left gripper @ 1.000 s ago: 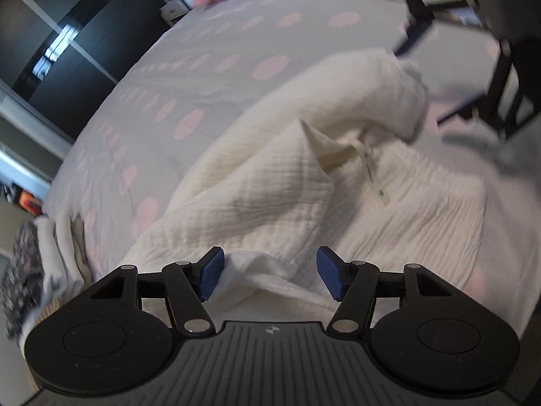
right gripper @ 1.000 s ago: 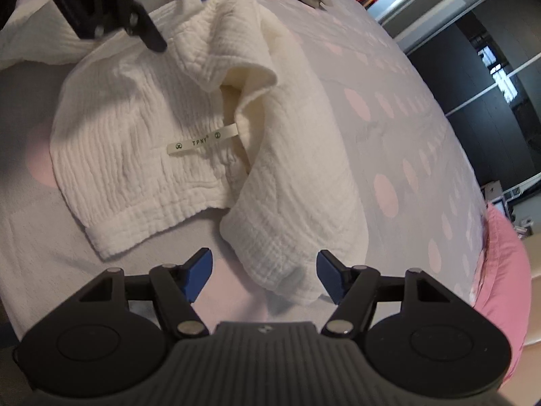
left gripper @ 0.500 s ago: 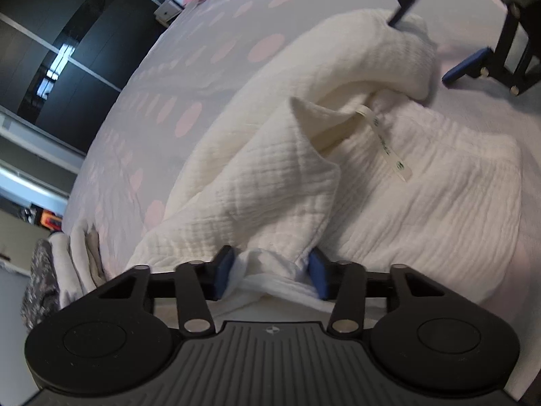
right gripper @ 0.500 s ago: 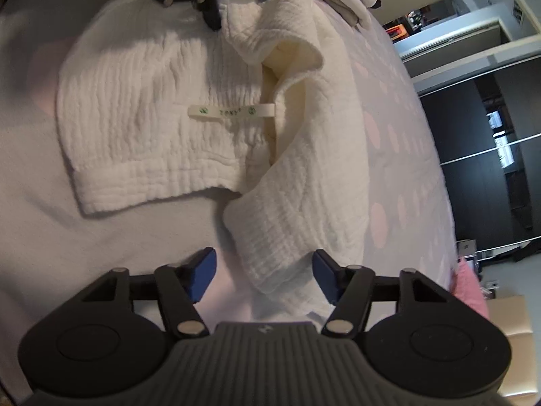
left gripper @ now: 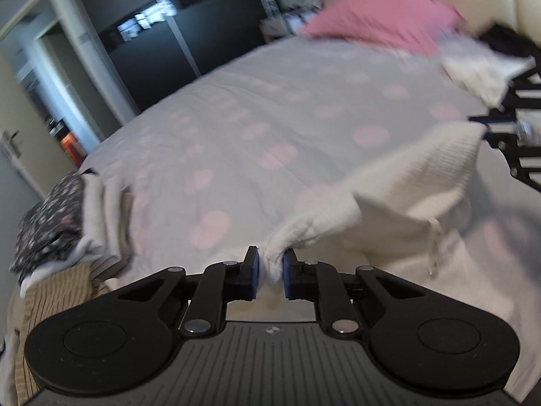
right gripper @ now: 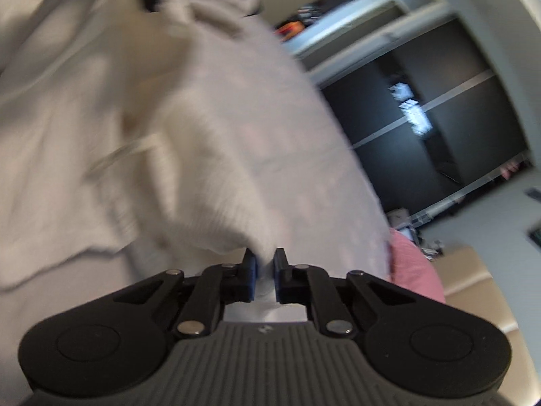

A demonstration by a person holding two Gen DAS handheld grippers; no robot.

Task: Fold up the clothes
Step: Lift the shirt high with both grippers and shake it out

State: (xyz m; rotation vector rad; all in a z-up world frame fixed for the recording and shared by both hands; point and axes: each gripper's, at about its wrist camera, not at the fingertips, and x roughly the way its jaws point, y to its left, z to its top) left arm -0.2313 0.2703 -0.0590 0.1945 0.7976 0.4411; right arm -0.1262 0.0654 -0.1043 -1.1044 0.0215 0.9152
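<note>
Both grippers are clamped on one cream garment [left gripper: 416,186]: the left gripper [left gripper: 270,272] pinches a bunched corner, the right gripper [right gripper: 265,270] a hem edge, jaws narrowed on cloth. That garment stretches between them, lifted off the bed [left gripper: 270,108], its label tape [left gripper: 434,247] dangling. One stack of folded clothes [left gripper: 64,216] sits at the bed's left edge; one pink pillow [left gripper: 382,23] and another loose pale heap [left gripper: 480,71] lie at the head. Spotted sheet between is bare.
</note>
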